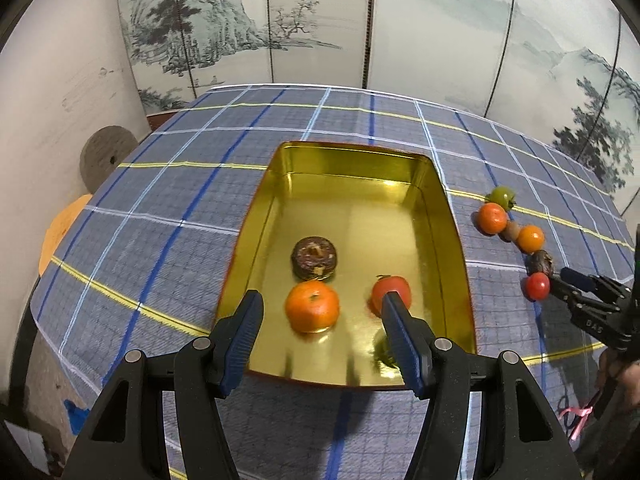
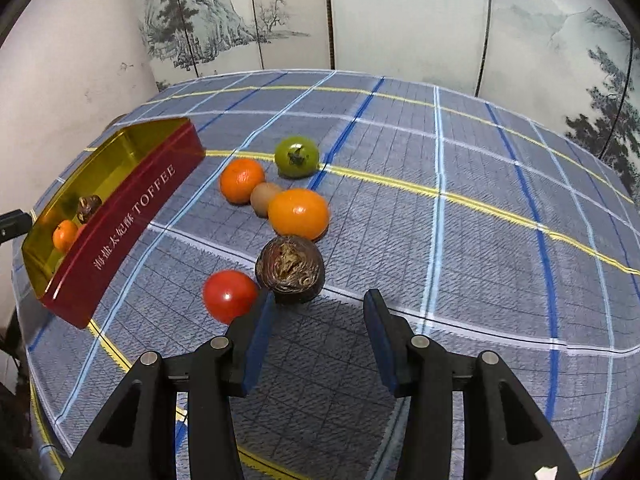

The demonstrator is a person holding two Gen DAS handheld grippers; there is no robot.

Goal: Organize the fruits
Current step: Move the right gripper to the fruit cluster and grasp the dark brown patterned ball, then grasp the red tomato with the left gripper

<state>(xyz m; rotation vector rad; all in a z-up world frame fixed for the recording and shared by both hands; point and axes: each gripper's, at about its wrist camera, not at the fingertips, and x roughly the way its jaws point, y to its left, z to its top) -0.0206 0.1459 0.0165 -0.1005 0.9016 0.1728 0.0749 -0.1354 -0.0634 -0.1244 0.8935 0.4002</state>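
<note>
- Left tongs (image 1: pixel 322 312): jaws apart, empty, above the toffee tin (image 1: pixel 456 216).
- Tin holds a mandarin (image 1: pixel 312 306), red tomato (image 1: pixel 394 290), dark round fruit (image 1: pixel 314 258).
- Right tongs (image 2: pixel 320 312): jaws apart, empty, near a second red tomato (image 2: pixel 228 294) among six fruits on the checked surface (image 2: pixel 480 240).

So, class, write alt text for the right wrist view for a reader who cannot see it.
An open, empty right hand-held gripper hovers over a plaid tablecloth near six loose fruits, nearest a red tomato and a dark brown fruit. A red toffee tin at left holds more fruit.
</note>
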